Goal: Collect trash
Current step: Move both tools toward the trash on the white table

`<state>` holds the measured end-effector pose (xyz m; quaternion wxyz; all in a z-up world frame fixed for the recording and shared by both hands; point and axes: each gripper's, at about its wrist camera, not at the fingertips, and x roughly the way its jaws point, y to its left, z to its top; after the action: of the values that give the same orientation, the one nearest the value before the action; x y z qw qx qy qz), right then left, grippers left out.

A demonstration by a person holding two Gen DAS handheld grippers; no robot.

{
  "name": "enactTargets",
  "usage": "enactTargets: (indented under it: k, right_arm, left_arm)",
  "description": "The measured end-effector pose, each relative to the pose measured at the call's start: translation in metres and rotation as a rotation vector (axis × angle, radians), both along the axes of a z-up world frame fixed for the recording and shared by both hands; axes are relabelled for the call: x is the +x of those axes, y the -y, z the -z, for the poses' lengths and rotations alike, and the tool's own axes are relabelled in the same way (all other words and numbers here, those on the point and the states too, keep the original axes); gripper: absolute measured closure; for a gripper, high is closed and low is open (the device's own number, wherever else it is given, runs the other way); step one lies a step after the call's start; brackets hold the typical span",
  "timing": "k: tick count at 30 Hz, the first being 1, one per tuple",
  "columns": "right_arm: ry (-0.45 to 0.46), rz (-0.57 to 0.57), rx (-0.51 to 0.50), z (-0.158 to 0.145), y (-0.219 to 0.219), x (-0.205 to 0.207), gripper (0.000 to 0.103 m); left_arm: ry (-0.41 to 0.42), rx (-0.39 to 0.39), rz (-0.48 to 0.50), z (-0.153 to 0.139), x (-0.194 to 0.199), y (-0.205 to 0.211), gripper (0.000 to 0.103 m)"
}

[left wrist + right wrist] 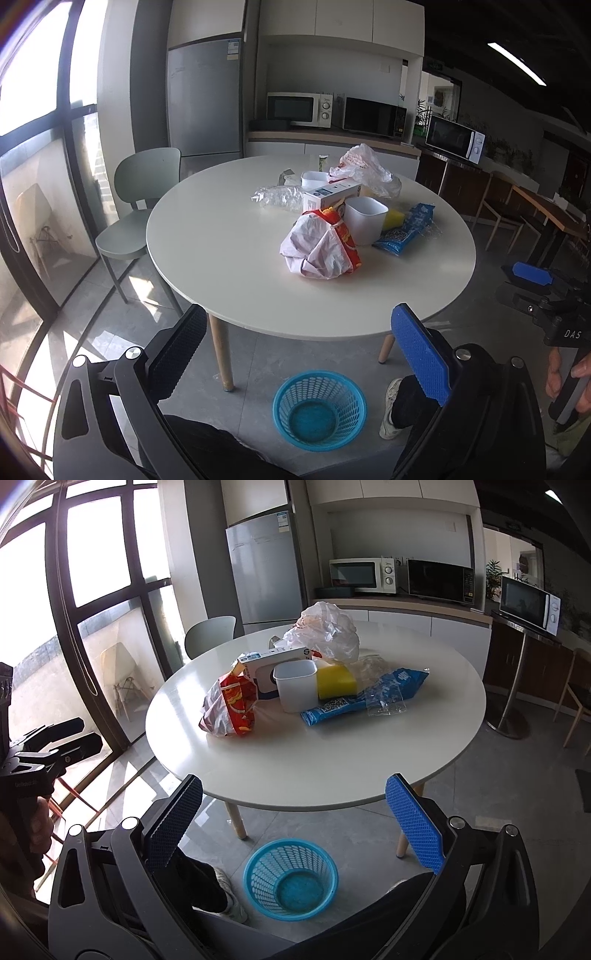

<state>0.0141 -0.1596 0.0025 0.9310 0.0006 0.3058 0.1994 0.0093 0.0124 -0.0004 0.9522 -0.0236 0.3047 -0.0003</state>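
A round white table (229, 266) (332, 768) holds a heap of trash: a crumpled white bag with a red snack wrapper (321, 247) (231, 707), a white cup (365, 219) (296, 686), a blue packet (408, 229) (364, 696), a white carton (332, 195) (273, 661), a yellow sponge (336, 681), a clear plastic bag (365, 170) (327, 629) and a crushed clear bottle (279, 195). A blue mesh basket (319, 408) (291, 878) stands on the floor before the table. My left gripper (299, 354) and right gripper (293, 823) are both open and empty, above the basket, short of the table.
A grey-green chair (136, 218) (208, 635) stands at the table's left. Glass doors are on the left, a fridge (205, 99) and microwaves on a counter behind. The person's legs and shoes (391, 410) flank the basket. Wooden tables and chairs stand at the right.
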Motion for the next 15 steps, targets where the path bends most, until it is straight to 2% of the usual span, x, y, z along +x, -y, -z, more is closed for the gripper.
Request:
enactTargets:
  k: [15]
  right_arm:
    - [0.008,0.026,0.001,-0.006,0.003,0.010,0.008]
  left_arm:
    - [-0.020,-0.019,0.000,0.002,0.008,-0.004,0.006]
